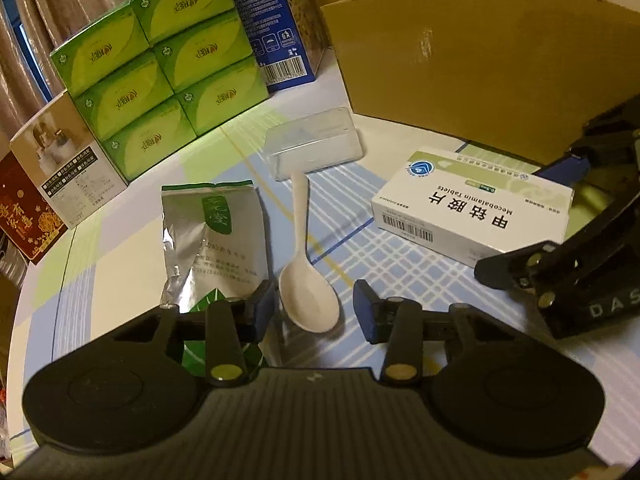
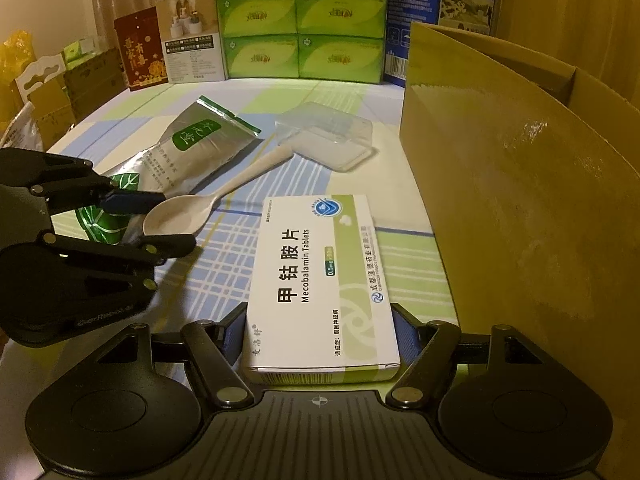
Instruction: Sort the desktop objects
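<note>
The big brown box (image 2: 520, 184) stands open at the back of the table (image 1: 120, 248). It looks like the place where the small things will go, so all places here are told from it.

The pill box (image 2: 320, 280) lies flat right in front of the brown box. The right gripper (image 2: 320, 336) has one finger on each long side of it. The pads look pressed to its sides, so it seems to be held, ready to lift.

The spoon (image 1: 304, 280) lies farther out from the brown box, past the pill box, with its bowl toward the left gripper (image 1: 314, 304). That gripper's fingers (image 1: 366, 312) sit on both sides of the bowl, with a small gap to each side. They are half closed and not gripping yet. They stand this way so they can pinch the bowl.

The spoon's handle tip rests by the clear tub (image 1: 316, 148), which sits near the brown box's front corner. The foil bag (image 1: 212, 232) lies beside the spoon, on the side away from the brown box.
</note>
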